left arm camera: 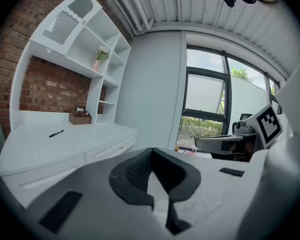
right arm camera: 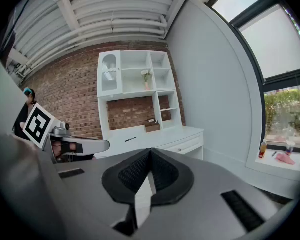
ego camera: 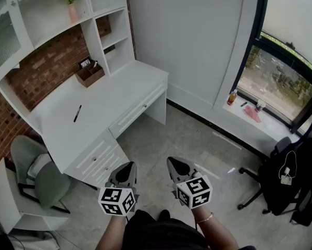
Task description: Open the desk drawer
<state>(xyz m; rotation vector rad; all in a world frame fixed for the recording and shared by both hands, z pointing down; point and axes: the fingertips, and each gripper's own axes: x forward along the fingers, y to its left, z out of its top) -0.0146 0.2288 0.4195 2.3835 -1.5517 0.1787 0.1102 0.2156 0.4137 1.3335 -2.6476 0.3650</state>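
At 12 o'clock from the left claw (ego camera: pixel 127 166), well apart, the desk drawer (ego camera: pixel 139 111) sits closed under the bench (ego camera: pixel 103 100) edge, its long axis 7-to-1 o'clock, left claw nearer than right claw (ego camera: pixel 172 162), both pressed together, empty.

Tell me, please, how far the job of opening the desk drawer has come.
Done: nothing; the drawer sits closed, flush in the front of the desk. In hand: nothing; the left gripper and the right gripper are shut and empty, over the floor, apart from the desk. Left: reach the drawer's knob, grip it, pull.
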